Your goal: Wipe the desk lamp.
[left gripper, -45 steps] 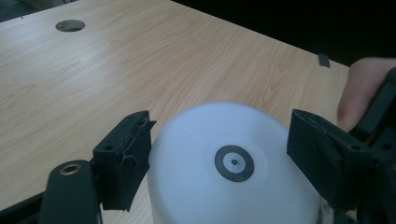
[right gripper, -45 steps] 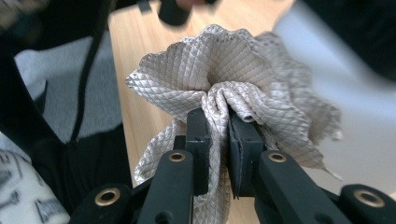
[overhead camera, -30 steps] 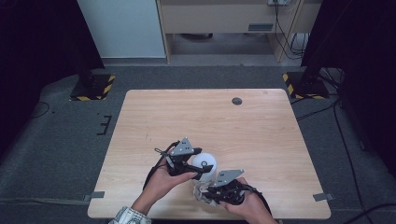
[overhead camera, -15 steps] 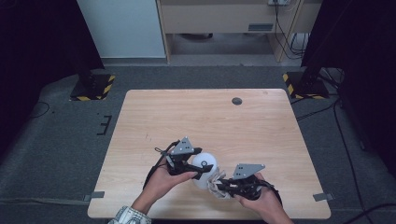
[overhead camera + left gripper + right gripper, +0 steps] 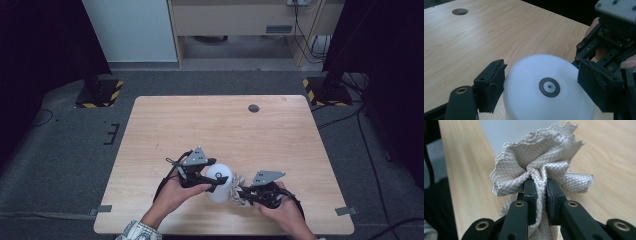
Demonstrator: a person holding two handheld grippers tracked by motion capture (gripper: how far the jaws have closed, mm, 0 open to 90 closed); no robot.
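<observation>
A white, rounded plastic container (image 5: 218, 181) is clamped between the left gripper (image 5: 214, 181)'s jaws near the wooden table (image 5: 210, 120)'s front edge. A bunched grey quilted cloth (image 5: 541, 167) is pinched tight by the right gripper (image 5: 541, 185), pressed against the container's right side.

Low in the frame, both forearms come up from the bottom edge. Left gripper (image 5: 216, 176) points right, jaws spread wide; right gripper (image 5: 239, 192) points left toward it, jaws pinched close together, hand (image 5: 282, 210) wrapped behind.
</observation>
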